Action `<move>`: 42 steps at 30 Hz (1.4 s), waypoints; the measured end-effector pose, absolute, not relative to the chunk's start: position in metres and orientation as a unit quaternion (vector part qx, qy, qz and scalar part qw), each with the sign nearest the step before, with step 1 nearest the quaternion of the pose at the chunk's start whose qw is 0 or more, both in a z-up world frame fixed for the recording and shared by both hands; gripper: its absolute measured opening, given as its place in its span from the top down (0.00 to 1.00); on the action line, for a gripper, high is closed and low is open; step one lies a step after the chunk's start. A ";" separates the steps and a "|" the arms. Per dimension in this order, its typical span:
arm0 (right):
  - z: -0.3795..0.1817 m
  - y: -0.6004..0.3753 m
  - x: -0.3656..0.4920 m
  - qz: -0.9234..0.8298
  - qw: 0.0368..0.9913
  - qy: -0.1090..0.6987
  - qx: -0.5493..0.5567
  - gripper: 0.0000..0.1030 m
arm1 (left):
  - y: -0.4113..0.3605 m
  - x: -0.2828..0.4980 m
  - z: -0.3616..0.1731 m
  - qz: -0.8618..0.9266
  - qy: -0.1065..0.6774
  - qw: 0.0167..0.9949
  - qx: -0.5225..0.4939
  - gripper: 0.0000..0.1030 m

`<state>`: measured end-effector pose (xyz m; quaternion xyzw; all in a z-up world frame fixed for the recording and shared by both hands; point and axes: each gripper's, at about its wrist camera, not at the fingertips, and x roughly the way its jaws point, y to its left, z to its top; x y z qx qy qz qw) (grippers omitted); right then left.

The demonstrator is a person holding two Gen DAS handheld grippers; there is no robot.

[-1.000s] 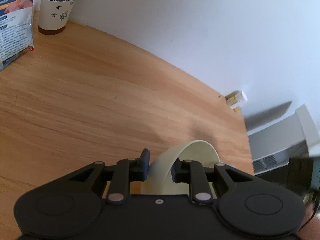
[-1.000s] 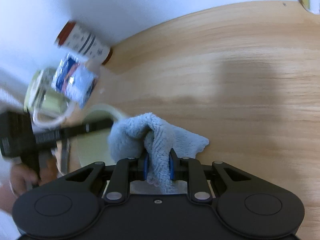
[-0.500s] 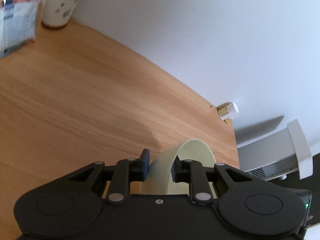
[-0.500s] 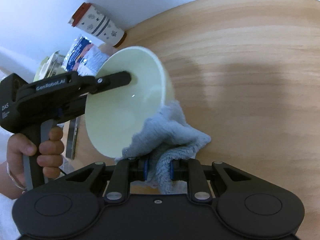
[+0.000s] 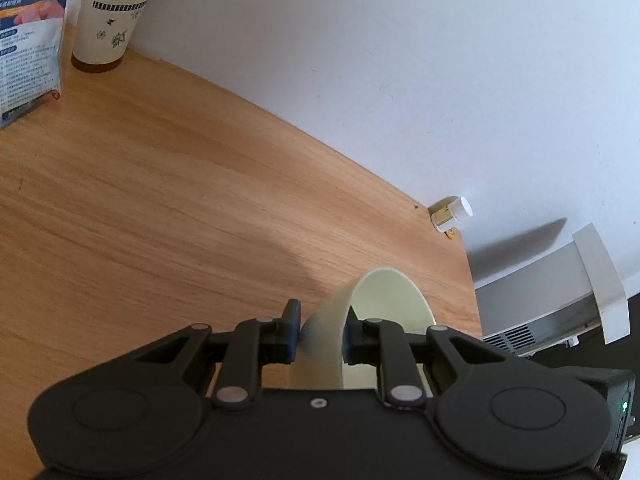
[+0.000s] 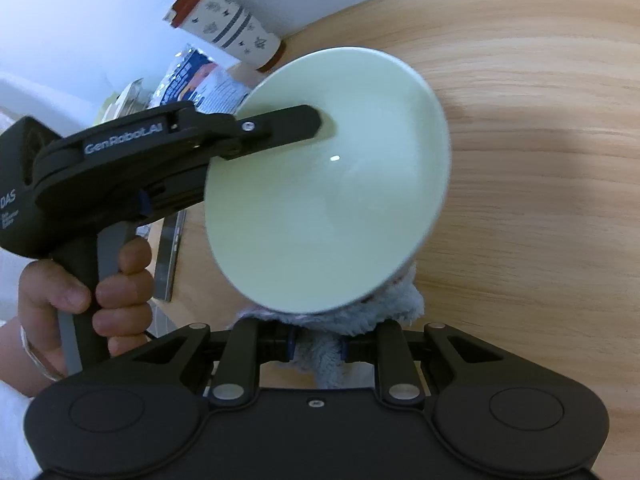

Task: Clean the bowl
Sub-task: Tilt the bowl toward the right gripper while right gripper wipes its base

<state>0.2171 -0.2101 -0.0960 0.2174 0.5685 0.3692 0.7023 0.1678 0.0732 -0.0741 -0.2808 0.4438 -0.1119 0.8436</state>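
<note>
A pale green bowl (image 6: 328, 184) hangs tilted above the wooden table (image 6: 540, 128), its inside turned toward the right wrist camera. My left gripper (image 5: 320, 330) is shut on the bowl's rim (image 5: 328, 332), one finger inside the bowl and one outside. In the right wrist view that gripper comes in from the left, held by a person's hand (image 6: 92, 276). My right gripper (image 6: 318, 350) is shut on a fluffy light blue cloth (image 6: 360, 316). The cloth sits just under the bowl's lower edge, which hides most of it.
A patterned paper cup (image 5: 108, 12) and a blue printed packet (image 5: 28, 40) stand by the white wall at the table's far left. A small white-capped bottle (image 5: 450, 216) lies at the table's far right corner. A white appliance (image 5: 560, 300) sits beyond the table edge.
The bowl rose and swung closer to the right wrist camera and now covers most of the cloth. My right gripper moved under the bowl's lower edge. Both grips stayed shut.
</note>
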 end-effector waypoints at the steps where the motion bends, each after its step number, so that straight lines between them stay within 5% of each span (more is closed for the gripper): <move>1: -0.095 -0.213 0.217 0.365 0.705 0.566 0.222 0.78 | 0.071 0.167 -0.073 -0.112 0.444 0.847 -0.271 0.83; 16: -0.091 -0.243 0.226 0.323 0.748 0.557 0.162 0.78 | 0.058 0.162 -0.073 -0.126 0.461 0.848 -0.230 0.83; 32: -0.132 -0.300 0.256 0.212 0.700 0.559 0.391 0.78 | 0.055 0.165 -0.083 -0.122 0.479 0.840 -0.223 0.83; 42: -0.131 -0.288 0.273 0.224 0.689 0.555 0.409 0.78 | 0.047 0.169 -0.089 -0.134 0.492 0.835 -0.207 0.82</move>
